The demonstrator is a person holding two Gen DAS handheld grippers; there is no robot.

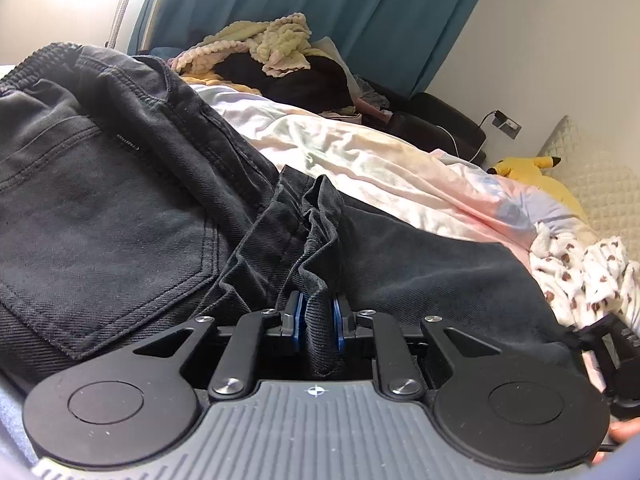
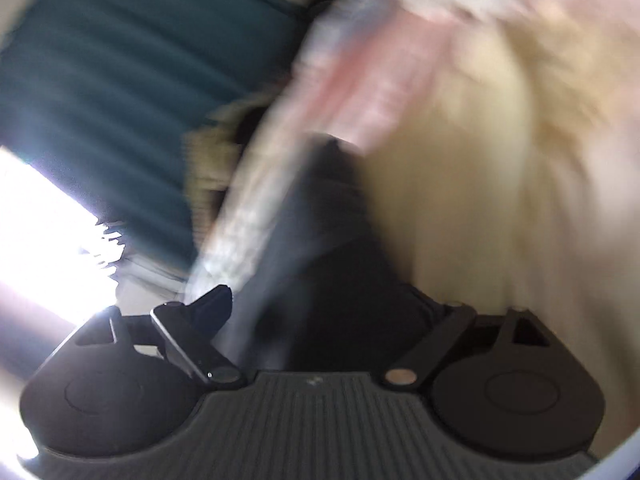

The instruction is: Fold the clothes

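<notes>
Dark grey jeans (image 1: 120,200) lie spread over the bed, back pocket and waistband at the left of the left wrist view. My left gripper (image 1: 318,312) is shut on a bunched fold of the jeans, with denim pinched between its blue pads (image 1: 297,320). The right wrist view is heavily blurred. My right gripper (image 2: 320,308) has its linkage spread wide, and dark fabric of the jeans (image 2: 316,248) lies between its arms. The fingertips are hidden by the cloth. Part of the right gripper shows at the right edge of the left wrist view (image 1: 612,352).
A pastel tie-dye bedsheet (image 1: 380,160) covers the bed. A heap of clothes with a cream knitted piece (image 1: 276,44) lies at the far end before a teal curtain (image 1: 320,0). A yellow plush toy (image 1: 524,168) and a spotted fleece (image 1: 584,276) lie at the right.
</notes>
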